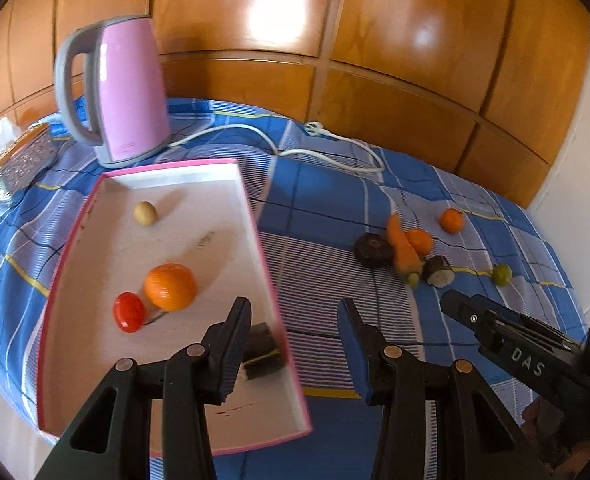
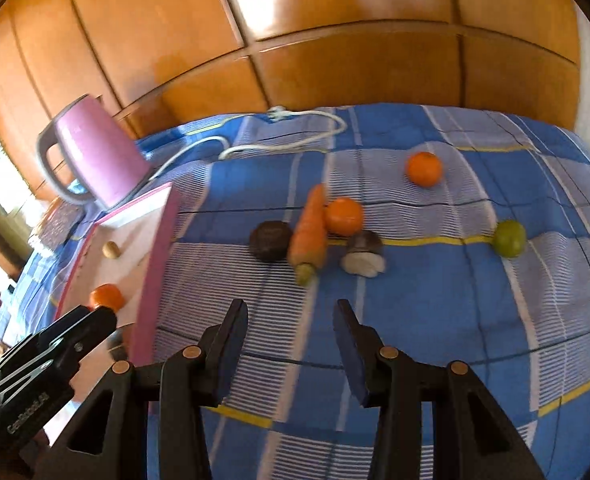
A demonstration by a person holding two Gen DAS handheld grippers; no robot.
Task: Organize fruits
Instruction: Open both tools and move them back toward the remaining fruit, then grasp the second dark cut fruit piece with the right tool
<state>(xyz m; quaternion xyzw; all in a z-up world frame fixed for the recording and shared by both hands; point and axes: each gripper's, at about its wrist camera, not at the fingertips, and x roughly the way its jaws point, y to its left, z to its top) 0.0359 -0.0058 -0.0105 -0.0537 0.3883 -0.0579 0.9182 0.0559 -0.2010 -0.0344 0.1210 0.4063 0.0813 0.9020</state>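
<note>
Blue checked cloth (image 1: 335, 200) bears tray (image 1: 255, 216) holding orange (image 1: 170, 287), tomato (image 1: 129, 312).

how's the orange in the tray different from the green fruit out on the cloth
The orange is orange and lies in the pink-rimmed tray, close beside a red fruit. The green fruit is green, looks smaller, and lies alone on the blue checked cloth. Both are round and ungripped.

Tray (image 1: 255, 216) lies left of carrot (image 2: 311, 232), kettle (image 1: 129, 88) behind it.
</note>
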